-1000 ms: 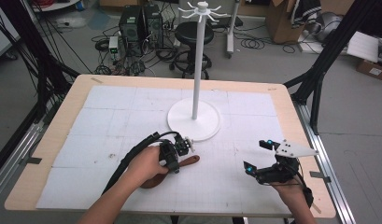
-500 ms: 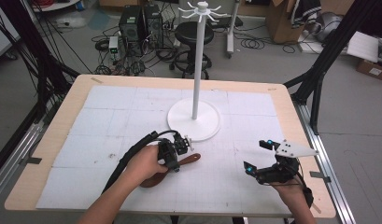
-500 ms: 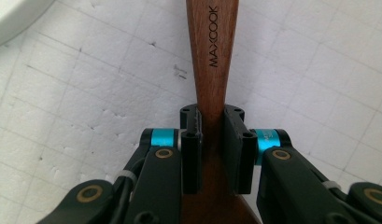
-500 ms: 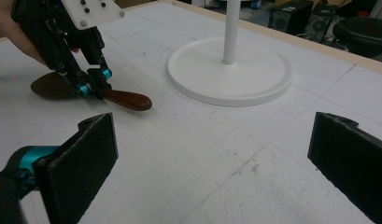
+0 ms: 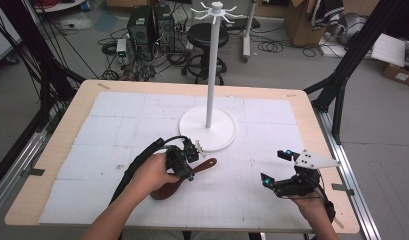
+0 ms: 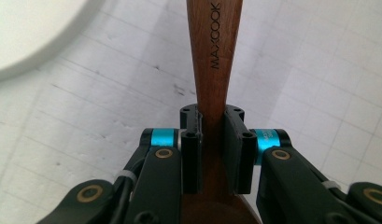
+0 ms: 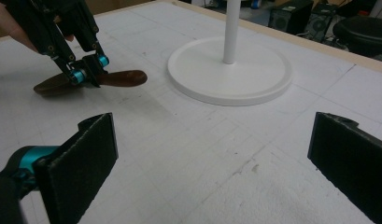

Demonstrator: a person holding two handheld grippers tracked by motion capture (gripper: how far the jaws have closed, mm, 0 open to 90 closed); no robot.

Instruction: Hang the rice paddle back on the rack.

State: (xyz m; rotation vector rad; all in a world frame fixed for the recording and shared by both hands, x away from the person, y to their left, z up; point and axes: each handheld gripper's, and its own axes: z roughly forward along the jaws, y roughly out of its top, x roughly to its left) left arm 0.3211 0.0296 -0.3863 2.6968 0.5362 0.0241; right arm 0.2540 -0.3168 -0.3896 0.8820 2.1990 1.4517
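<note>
A dark wooden spoon (image 5: 207, 164) lies low over the white mat, its bowl (image 5: 164, 190) toward the person and partly under the left hand. My left gripper (image 5: 191, 169) is shut on the spoon's handle. In the left gripper view both jaws press the sides of the handle (image 6: 215, 46), which is marked MAXCOOK, at my left gripper (image 6: 212, 119). My right gripper (image 5: 273, 166) hovers open at the front right, apart from the spoon. In the right gripper view my right gripper (image 7: 212, 154) has nothing between its wide-set pads, and the spoon (image 7: 125, 78) and my left gripper (image 7: 88, 72) show at upper left.
A white stand with a round base (image 5: 227, 131), a tall pole (image 5: 210, 75) and a hook crown (image 5: 214, 9) stands mid-table, just beyond the spoon. Its base (image 7: 254, 84) lies ahead of the right gripper. Black frame legs, cables and a stool lie beyond the table.
The left gripper and the spoon's handle end have shifted slightly toward the stand. The right gripper has stayed in place, open.
</note>
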